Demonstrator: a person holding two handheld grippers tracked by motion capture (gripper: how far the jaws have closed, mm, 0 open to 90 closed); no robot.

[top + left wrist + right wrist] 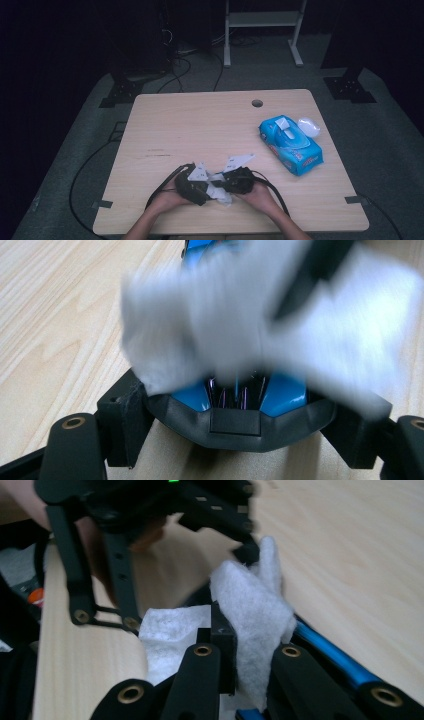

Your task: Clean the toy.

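Near the table's front edge, at about 6 o'clock in the high view:

Wipe: a white, fleecy wet wipe [218, 189], crumpled and folded, hangs between the two grippers just above the wood.

Right gripper: the right gripper [240, 645] has its jaws together, clamped on the wipe [255, 615]; a wad of white stands up between the two black jaws.

Left gripper: the left gripper [196, 186] sits at 9 o'clock of the right gripper [239, 181], almost touching it; the wipe [240, 325] spreads blurred before its jaws, and I cannot tell whether they press on it.

Hands: both hands come in from 6 o'clock, each wrapped round a gripper body.

Pack: a blue wipe pack [290, 144] lies at 3 o'clock of the table, white flap raised, well apart from the grippers; a clear lid [308, 126] lies just beside it at 1 o'clock.

Surface: pale wood-grain table [200, 125] with a round cable hole [257, 103] near 12 o'clock.

Room: dark, grey floor, black cables, a white frame [262, 30] at 12 o'clock.

Views: the right gripper view gives the wipe's fibrous texture and the left gripper's linkage [100, 570] at 10 o'clock; the high view gives the pack and the whole table.
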